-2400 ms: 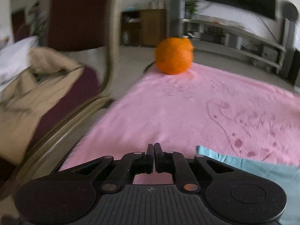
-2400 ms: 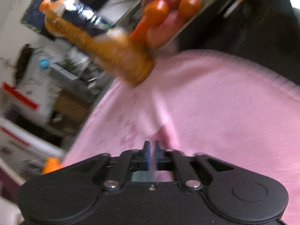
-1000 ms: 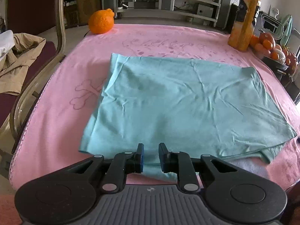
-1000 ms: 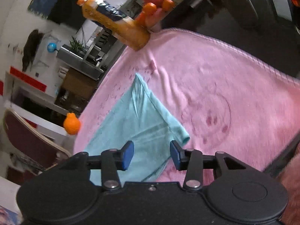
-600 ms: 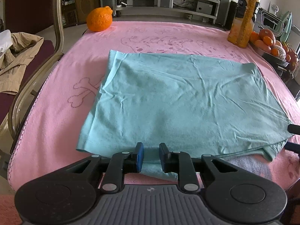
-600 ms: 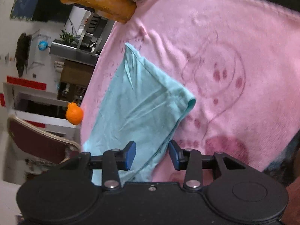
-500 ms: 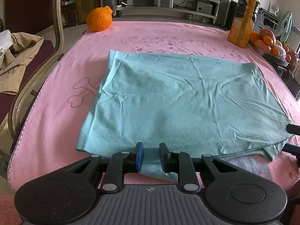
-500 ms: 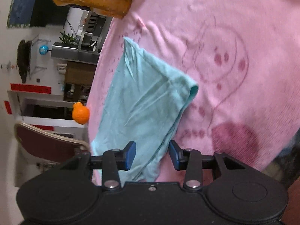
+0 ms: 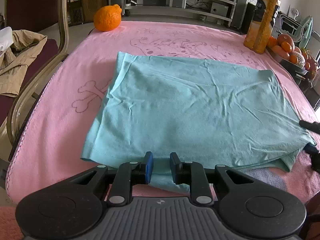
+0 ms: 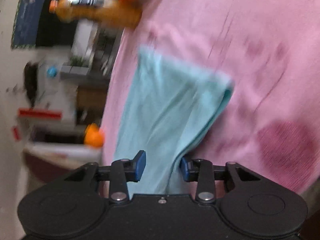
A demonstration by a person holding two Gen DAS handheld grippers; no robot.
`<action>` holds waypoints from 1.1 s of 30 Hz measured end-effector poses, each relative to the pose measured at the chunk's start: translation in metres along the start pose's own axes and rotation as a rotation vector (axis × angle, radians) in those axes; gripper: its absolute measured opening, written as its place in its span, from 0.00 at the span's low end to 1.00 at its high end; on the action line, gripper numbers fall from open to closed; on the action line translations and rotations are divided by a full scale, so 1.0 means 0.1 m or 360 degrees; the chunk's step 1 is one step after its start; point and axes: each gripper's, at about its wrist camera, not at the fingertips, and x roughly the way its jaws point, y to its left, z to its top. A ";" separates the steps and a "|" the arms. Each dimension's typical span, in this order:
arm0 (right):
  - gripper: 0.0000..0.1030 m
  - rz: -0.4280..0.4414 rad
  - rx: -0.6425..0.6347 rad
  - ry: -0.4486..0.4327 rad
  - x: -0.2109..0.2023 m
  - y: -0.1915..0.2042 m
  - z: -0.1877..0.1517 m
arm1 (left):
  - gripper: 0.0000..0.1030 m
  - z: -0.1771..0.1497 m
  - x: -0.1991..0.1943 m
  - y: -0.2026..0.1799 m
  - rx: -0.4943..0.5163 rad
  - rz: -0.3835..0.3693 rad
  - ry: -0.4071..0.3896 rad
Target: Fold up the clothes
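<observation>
A teal garment lies folded flat on a pink blanket over the table. My left gripper is open, its jaws a small gap apart over the garment's near hem. My right gripper is open wide, with the garment's near right edge lying between its blue pads; its black fingers show at the right edge of the left wrist view. The right wrist view is tilted and blurred.
An orange sits at the table's far left corner. A juice bottle and a fruit bowl stand at the far right. A chair with a beige coat stands left of the table.
My right gripper has moved in onto the garment's right edge, which now lies between its open jaws. My left gripper has stayed at the near hem.
</observation>
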 end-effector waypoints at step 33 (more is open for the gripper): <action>0.28 -0.0171 -0.0169 0.0176 -0.07 0.10 -0.07 | 0.19 0.12 -0.08 0.29 -0.0052 0.0025 -0.0038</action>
